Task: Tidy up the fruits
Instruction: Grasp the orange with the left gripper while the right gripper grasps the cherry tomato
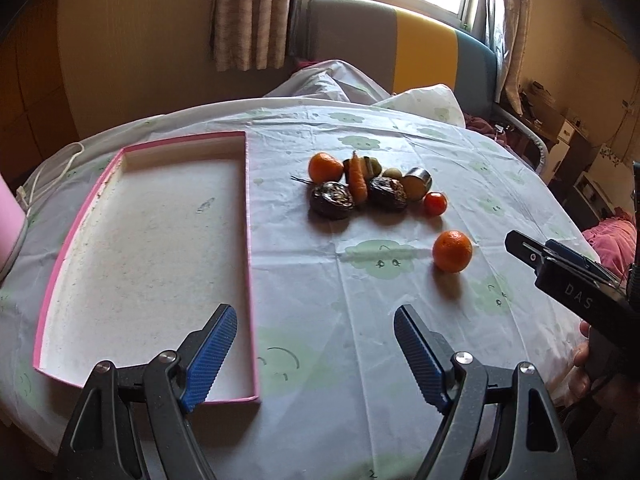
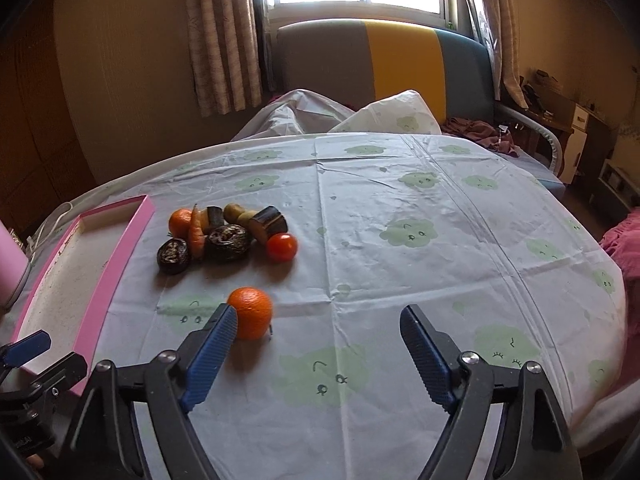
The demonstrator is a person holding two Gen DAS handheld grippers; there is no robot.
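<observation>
The lone orange (image 2: 251, 313) is sitting free on the creased plastic cover of the tabletop (image 2: 400, 208), and being round it is likely to roll away if one blue pad nudges it before the other arrives; that is the main risk, since the right gripper (image 2: 318, 354) is hovering with its jaws spread wide and empty, and the orange is lying not between them but just beyond the tip of its left finger (image 2: 212, 352), partly hidden behind it in the right wrist view. Closing from here would be clipping the fruit's edge and pushing it toward the pile, so a shift to the left looks needed first. The pile (image 1: 360, 186) itself is posing a second hazard: another orange (image 1: 325, 167), a carrot (image 1: 357, 180), a small tomato (image 1: 435, 204) and several dark wrinkled pieces are lying touching one another, so a careless reach may be scattering them. The left gripper (image 1: 316, 360) is also hanging with jaws released and holding nothing, poised over the near right edge of the pink tray (image 1: 250, 240), which is holding no fruit yet, well apart from the lone orange
</observation>
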